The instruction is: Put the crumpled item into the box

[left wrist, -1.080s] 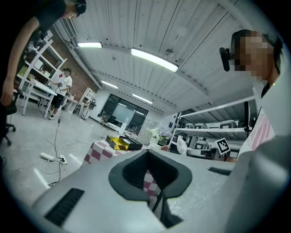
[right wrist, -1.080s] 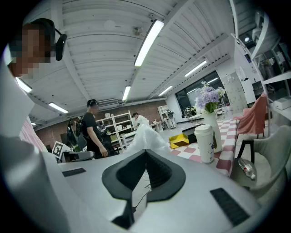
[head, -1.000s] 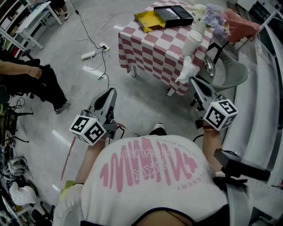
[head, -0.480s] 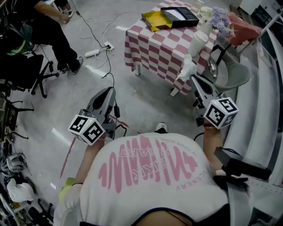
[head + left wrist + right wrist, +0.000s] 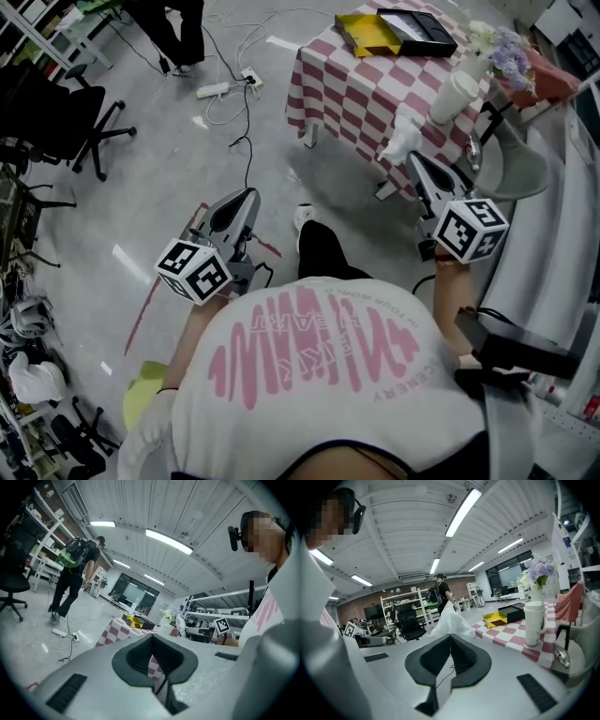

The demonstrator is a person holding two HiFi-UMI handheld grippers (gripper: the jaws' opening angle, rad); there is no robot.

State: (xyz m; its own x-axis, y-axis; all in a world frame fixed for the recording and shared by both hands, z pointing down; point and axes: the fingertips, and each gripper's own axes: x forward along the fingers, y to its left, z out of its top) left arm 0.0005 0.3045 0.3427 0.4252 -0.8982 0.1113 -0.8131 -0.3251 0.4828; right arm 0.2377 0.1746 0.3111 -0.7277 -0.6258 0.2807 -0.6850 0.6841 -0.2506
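- The left claw (image 5: 244,199) is carried low at about 10 o'clock from the person's chest. Its jaws are closed tip to tip with nothing between them, so it has no part in the work at the moment.
- The right claw (image 5: 414,161) is held out at about 2 o'clock. Its jaws are pressed fully together on the lower edge of the white crumpled item (image 5: 403,139), which looks like thin paper or plastic film. The item stands up past the jaw tips, clear of the floor and of everything else.
- Just beyond that claw, toward 1 o'clock, is the counter (image 5: 347,89) under a red-and-white checked cloth. The item hangs near its near edge but not over it.
- A white paper cup (image 5: 452,96) stands on the counter's right side, with a bunch of pale flowers (image 5: 511,61) behind it.
- The open yellow-and-black box (image 5: 422,33) lies at the counter's far end, toward 12 o'clock — well apart from the item.
- As I judge it, pickup is done and the carry is partly made. What is left is reaching across the counter, getting over the box's open part, and letting go — nothing is in the box yet that I can see.
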